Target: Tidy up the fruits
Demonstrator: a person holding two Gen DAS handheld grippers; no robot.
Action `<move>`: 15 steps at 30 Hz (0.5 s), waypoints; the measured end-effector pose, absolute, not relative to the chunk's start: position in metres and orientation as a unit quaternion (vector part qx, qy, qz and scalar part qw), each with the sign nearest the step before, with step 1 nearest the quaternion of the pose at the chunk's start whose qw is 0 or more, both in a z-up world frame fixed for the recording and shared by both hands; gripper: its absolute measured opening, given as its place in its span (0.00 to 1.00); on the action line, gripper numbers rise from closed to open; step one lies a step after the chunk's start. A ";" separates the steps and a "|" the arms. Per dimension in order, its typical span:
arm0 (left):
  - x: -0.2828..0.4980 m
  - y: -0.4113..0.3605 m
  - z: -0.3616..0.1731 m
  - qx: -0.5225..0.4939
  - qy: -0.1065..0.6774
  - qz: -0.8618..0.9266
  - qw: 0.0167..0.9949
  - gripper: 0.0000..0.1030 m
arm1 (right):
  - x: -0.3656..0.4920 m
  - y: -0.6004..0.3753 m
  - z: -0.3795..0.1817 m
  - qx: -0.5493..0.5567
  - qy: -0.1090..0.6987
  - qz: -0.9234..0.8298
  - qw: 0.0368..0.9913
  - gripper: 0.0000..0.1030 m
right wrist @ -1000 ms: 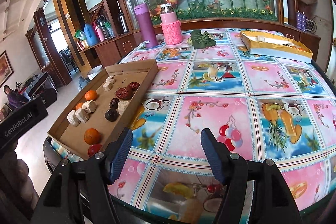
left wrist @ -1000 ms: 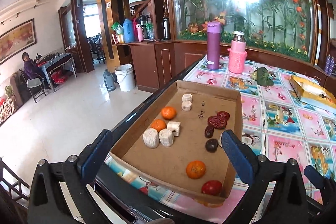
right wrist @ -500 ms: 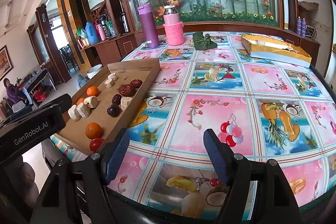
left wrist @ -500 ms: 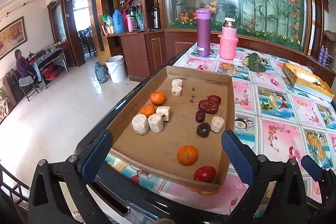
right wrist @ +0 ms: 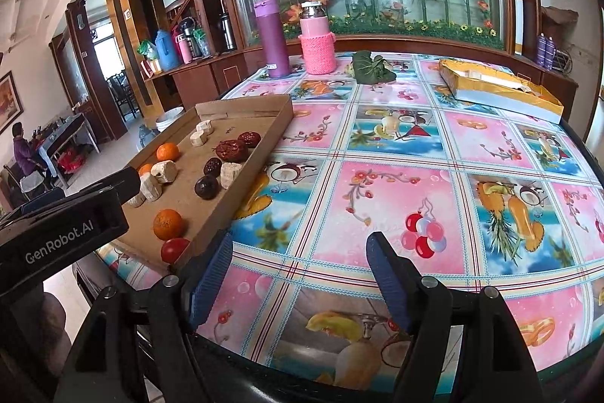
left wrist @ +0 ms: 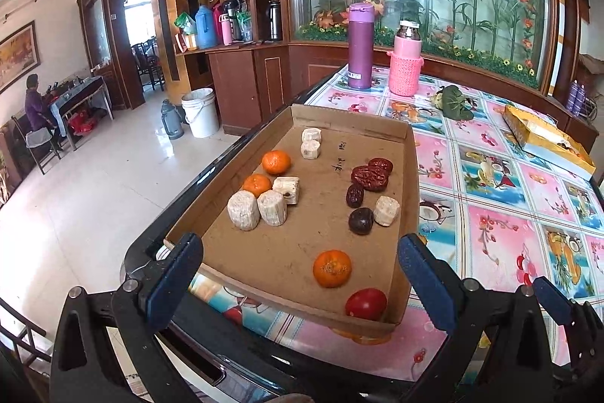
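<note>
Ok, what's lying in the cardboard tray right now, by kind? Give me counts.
Oranges: 3
Pale white chunks: 6
Wrinkled dark red dates: 3
Dark round fruit: 1
Red round fruit: 1
Total: 14

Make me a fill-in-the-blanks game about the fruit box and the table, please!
1. The cardboard box holds ___ oranges.
2. The red tomato lies in the box's near corner, right beside an ___.
3. At the far end of the table, next to the purple bottle, stands a ___ bottle in a knitted cover.
4. Both the left gripper and the right gripper are ___, with nothing between their fingers.

Missing words: three; orange; pink; open
</note>
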State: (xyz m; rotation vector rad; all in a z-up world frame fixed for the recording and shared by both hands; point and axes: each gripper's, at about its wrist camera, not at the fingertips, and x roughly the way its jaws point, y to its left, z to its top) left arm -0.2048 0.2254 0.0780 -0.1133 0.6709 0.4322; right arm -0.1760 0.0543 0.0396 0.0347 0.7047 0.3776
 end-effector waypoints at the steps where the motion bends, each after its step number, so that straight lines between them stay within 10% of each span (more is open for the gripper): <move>1: -0.205 0.226 0.077 -0.057 0.328 0.208 0.920 1.00 | -0.176 0.056 0.039 0.015 0.343 0.184 0.921 0.76; 15: -0.202 0.238 0.072 -0.082 0.340 0.189 0.918 1.00 | -0.180 0.070 0.036 -0.013 0.341 0.193 0.920 0.76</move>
